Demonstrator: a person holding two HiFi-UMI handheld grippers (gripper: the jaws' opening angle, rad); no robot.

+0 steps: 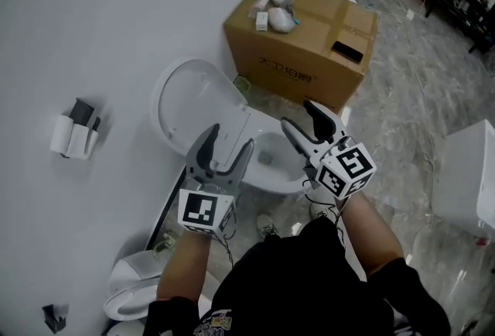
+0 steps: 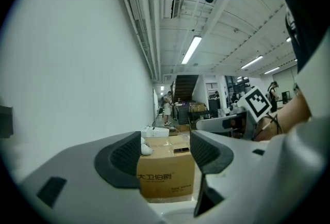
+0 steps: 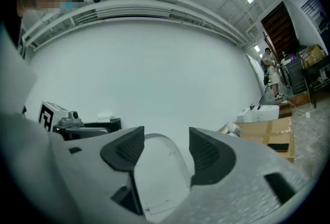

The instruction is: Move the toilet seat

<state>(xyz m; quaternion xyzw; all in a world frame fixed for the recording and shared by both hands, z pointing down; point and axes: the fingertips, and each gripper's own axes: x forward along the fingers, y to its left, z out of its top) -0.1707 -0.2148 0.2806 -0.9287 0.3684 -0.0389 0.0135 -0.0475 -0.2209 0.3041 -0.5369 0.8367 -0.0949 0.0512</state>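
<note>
My left gripper [image 1: 230, 139] and right gripper [image 1: 298, 114] both stand with jaws apart, empty, near the toilet bowl [image 1: 272, 172]. The toilet seat [image 1: 197, 98] stands raised against the wall [image 1: 93, 17]; I judge a glancing one-jaw push could let it slam down.

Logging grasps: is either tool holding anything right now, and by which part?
Nothing is held: the left tool and the right tool both stand open, with nothing between their jaws.

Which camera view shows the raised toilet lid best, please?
The head view: nearly the whole toilet lid shows, leaning up against the wall. The right gripper view shows part of it past the jaws; the left gripper view misses it.
</note>
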